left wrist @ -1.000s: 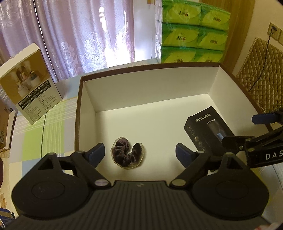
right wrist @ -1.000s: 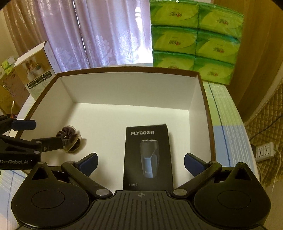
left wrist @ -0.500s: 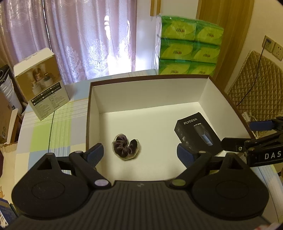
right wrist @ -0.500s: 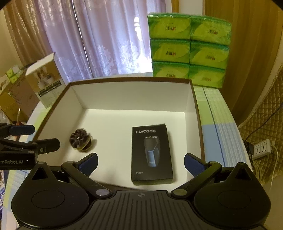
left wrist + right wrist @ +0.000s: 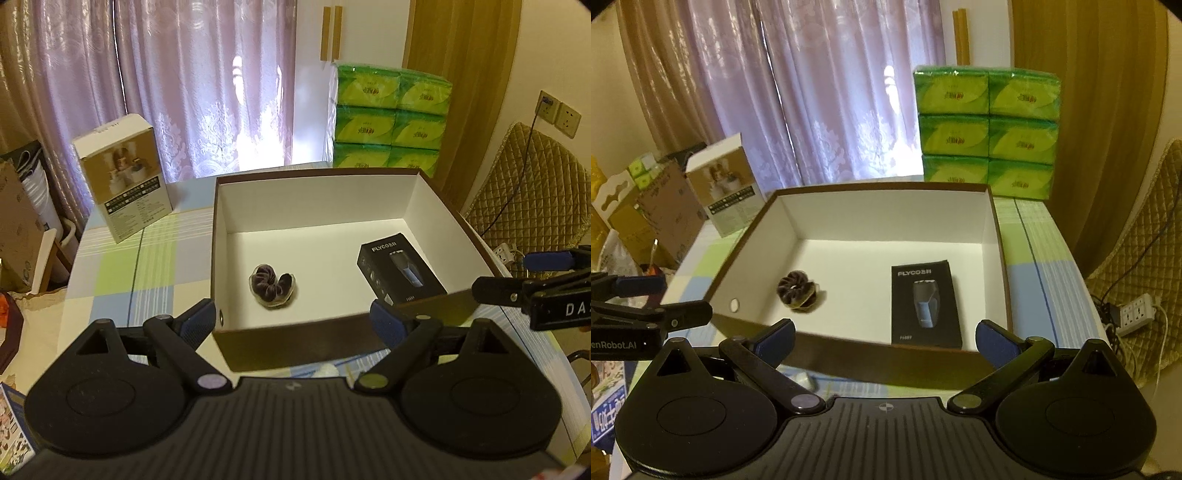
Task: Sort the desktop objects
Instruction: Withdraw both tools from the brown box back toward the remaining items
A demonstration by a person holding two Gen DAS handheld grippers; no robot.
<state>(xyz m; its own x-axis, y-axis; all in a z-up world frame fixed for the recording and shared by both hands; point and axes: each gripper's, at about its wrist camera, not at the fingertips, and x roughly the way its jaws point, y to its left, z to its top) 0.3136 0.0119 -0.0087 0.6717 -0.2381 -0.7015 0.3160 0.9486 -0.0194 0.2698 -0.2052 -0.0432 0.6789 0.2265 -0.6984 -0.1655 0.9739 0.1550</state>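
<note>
A large open box [image 5: 317, 201] [image 5: 882, 218], brown outside and white inside, stands on the table. A dark purple scrunchie [image 5: 272, 284] [image 5: 796, 291] in a clear wrapper lies on its floor at the left. To its right lies a black FLYCO shaver box [image 5: 400, 271] [image 5: 925, 302]. My left gripper [image 5: 293, 319] is open and empty, just outside the box's near wall. My right gripper [image 5: 884, 338] is also open and empty at the near wall, and shows in the left wrist view at the right edge [image 5: 517, 275].
A white and tan product carton [image 5: 123, 177] [image 5: 726, 182] stands on the checked tablecloth left of the box. Stacked green tissue packs [image 5: 388, 118] [image 5: 988, 129] rise behind it. A quilted chair [image 5: 528, 199] and a power strip [image 5: 1137, 312] are at the right. A small pale object [image 5: 803, 378] lies before the box.
Both grippers have drawn back and up out of the box, staying open. The scrunchie and the shaver box lie where they were, now seen from farther away.
</note>
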